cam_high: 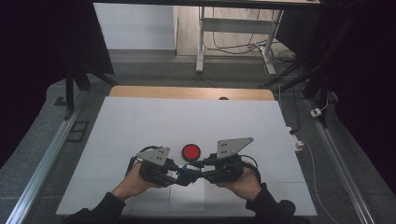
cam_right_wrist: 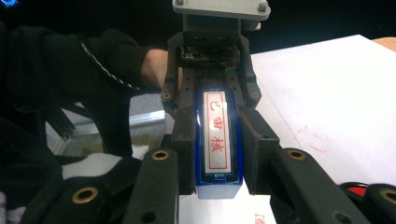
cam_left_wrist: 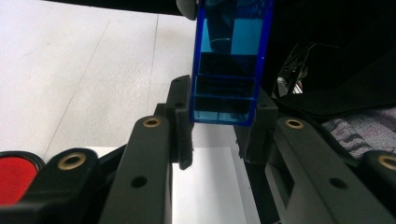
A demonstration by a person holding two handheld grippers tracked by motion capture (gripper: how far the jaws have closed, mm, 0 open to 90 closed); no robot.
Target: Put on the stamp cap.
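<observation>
Above the white table (cam_high: pixel 140 126), near its front edge: blue stamp (cam_right_wrist: pixel 218 140) clamped between left gripper (cam_high: pixel 180 173) and right gripper (cam_high: pixel 198 169). Likely light, rigid, slick plastic; grip flat sides.

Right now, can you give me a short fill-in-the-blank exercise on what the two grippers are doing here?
1. Both grippers grip one ____ stamp.
2. The round pad on the table is ____.
3. The left gripper and the right gripper are both ____ on the stamp.

Missing words: blue; red; shut
</observation>
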